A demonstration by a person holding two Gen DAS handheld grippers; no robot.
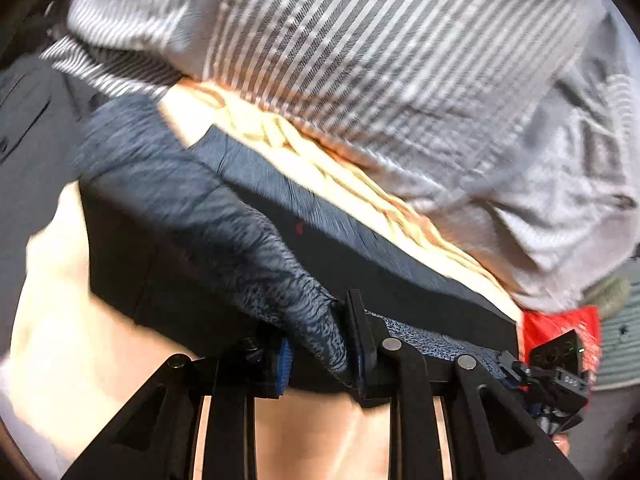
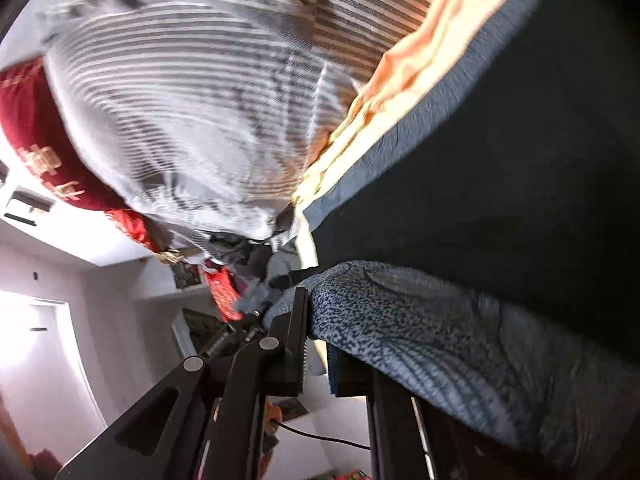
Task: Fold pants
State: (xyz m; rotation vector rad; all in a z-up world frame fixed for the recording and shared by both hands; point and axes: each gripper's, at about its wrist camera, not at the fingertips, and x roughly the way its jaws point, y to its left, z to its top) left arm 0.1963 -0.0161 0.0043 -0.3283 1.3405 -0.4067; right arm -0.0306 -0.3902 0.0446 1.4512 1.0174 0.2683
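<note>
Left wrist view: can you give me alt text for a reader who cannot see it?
The left gripper is shut on a bunched fold of dark blue-grey pants, which spread away over a pale surface. Behind them lie a striped grey cloth and a red item at right.

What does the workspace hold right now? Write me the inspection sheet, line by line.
Surface: pale yellow-orange sheet, partly covered.
Job's things: dark pants with blue-grey mottled waistband, lifted by the band.
Clutter: grey striped bedding; red fabric.
Grippers: left gripper and right gripper, jaws each shut on the waistband.
Cables: thin black cable low in right view.
Surroundings: white wall and door; both views motion-blurred.
</note>
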